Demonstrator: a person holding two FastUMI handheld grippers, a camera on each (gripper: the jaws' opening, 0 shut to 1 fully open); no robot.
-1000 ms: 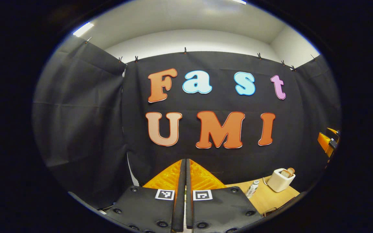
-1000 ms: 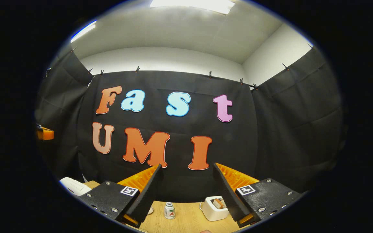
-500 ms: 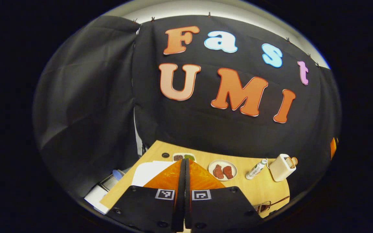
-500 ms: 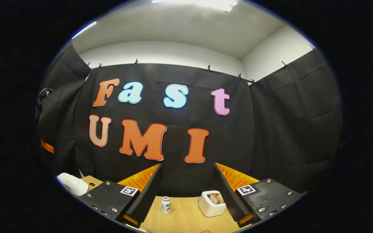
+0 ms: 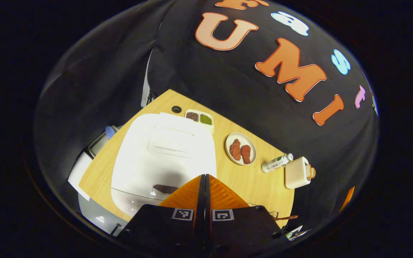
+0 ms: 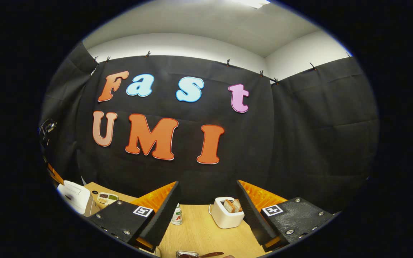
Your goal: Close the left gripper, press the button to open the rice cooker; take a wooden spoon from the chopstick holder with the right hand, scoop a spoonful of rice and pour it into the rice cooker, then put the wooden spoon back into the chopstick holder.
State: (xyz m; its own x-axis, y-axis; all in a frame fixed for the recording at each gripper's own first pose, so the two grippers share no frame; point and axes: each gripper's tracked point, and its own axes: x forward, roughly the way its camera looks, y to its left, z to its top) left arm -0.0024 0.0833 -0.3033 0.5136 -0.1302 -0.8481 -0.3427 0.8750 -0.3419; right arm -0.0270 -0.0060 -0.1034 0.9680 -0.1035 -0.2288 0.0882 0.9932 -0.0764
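From the left gripper view I look down on the white rice cooker [image 5: 163, 157], which sits on the wooden table [image 5: 253, 182] with its lid down flat. My left gripper [image 5: 203, 179] hangs over the cooker's front edge with its jaws pressed together, nothing between them, and its tips sit just beside the dark button [image 5: 165, 189] on the front of the lid; I cannot tell whether they touch it. Behind the cooker lies a small tray with two compartments [image 5: 199, 117], one dark and one green. To the cooker's side I see a plate with two reddish pieces [image 5: 241, 148], then a bottle lying on its side [image 5: 276, 162], then a white toaster with bread in it [image 5: 297, 172]. Near the table's near edge a thin wooden handle [image 5: 285, 217] shows, too small for me to say more about it. From the right gripper view my right gripper [image 6: 208, 193] is held above the table with its jaws standing wide apart and empty, pointing at the cloth wall. Between its fingers I see the toaster [image 6: 227, 212] and the bottle [image 6: 176, 215], here upright on its base. The cooker [image 6: 73, 195] shows far to that view's left, with the small tray [image 6: 107, 197] just beside it, and a dark spoon-like shape [image 6: 199, 254] lies at the bottom edge.
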